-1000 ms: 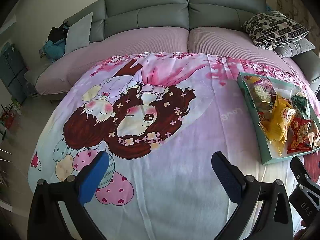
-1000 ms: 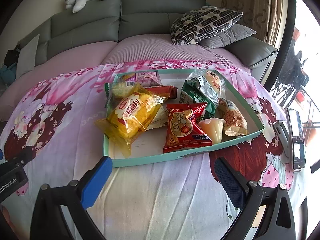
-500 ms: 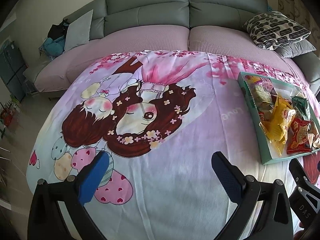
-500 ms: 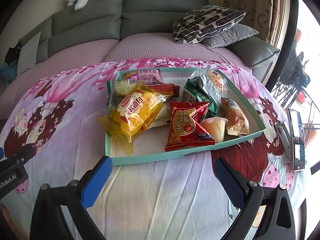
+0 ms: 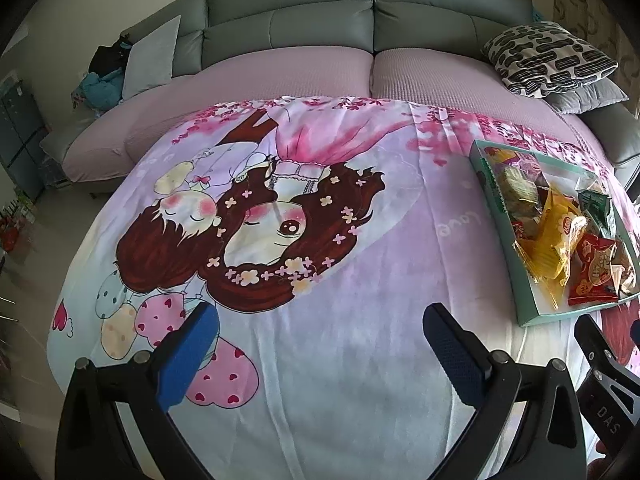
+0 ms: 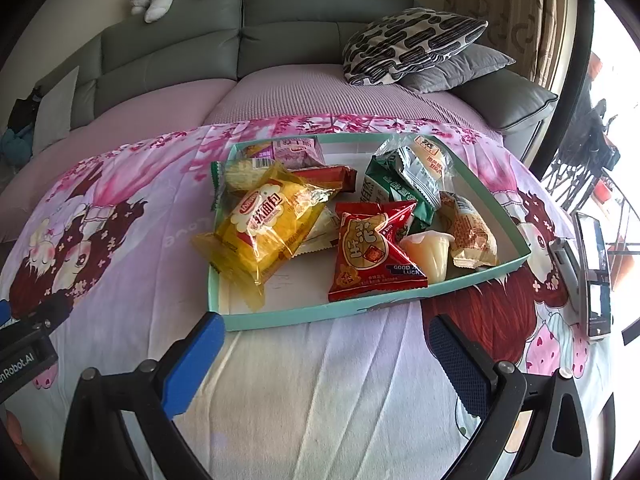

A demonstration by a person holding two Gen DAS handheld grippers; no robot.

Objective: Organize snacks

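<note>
Here we see the right gripper [image 6: 320, 356] with its fingers [image 6: 192, 364] spread wide and holding nothing, poised above the blanket [image 6: 304, 392]. Just ahead of the fingertips lies the tray [image 6: 360, 308], its near rim reaching across the gap between them. Inside the tray, ahead of the left finger, the yellow pack [image 6: 264, 224] lies tilted with one corner hanging over the left rim. Ahead of the gap sits the red pack [image 6: 372, 252], touching the jelly cup [image 6: 430, 252] on its right. Beyond the cup, toward the right finger's side, are the tan pack [image 6: 472, 232] and the green pack [image 6: 404, 188]; a pink pack [image 6: 298, 150] lies at the tray's far end. Well to the right of the right finger a phone [image 6: 596, 272] stands at the blanket's edge. The left gripper [image 5: 320, 344] is likewise spread wide and empty, with only the blanket [image 5: 320, 360] between and ahead of its fingers [image 5: 188, 352]. From there the tray [image 5: 532, 312] lies well to the right of the right finger and somewhat ahead of it. Far ahead of both grippers is the sofa [image 6: 320, 12], with a patterned cushion [image 6: 408, 44] on it.
</note>
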